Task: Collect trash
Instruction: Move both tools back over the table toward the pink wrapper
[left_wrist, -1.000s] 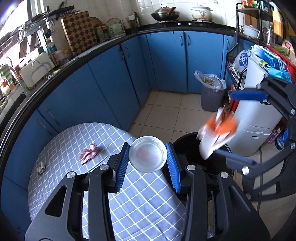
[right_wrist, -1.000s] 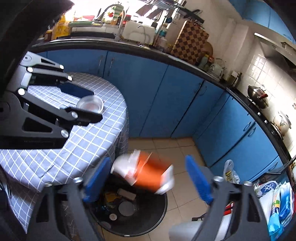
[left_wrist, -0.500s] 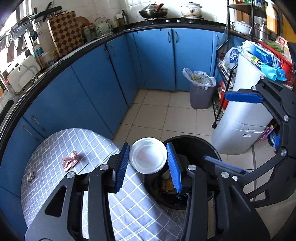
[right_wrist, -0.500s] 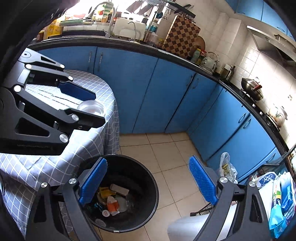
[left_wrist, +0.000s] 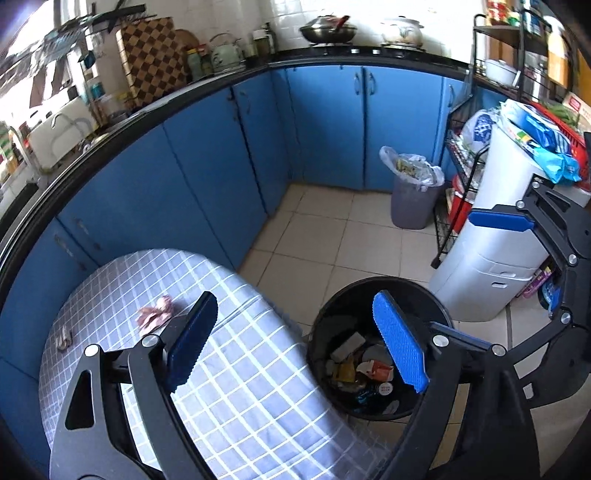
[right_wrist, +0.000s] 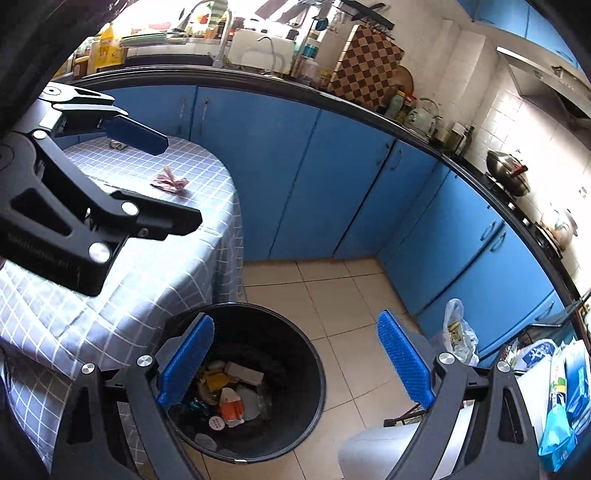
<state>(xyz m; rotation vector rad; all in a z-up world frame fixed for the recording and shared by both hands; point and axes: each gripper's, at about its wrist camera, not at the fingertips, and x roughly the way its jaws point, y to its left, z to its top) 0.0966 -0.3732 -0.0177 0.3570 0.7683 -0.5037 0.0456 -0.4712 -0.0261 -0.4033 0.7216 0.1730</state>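
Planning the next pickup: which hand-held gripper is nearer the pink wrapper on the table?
Left. The left hand-held gripper hangs at the table edge beside the pink wrapper; the right hand-held gripper is off the table, over the black bin.

Each wrist camera looks steeply down along its own fingers. Both views share the black bin (left_wrist: 380, 354) (right_wrist: 280, 369) below and the checked table (left_wrist: 236, 369) (right_wrist: 74, 314) beside it.

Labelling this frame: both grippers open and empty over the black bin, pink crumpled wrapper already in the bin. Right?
Not quite. The pink crumpled wrapper lies on the checked tablecloth, not in the black bin, as the right wrist view shows. Left gripper and right gripper are open and empty.
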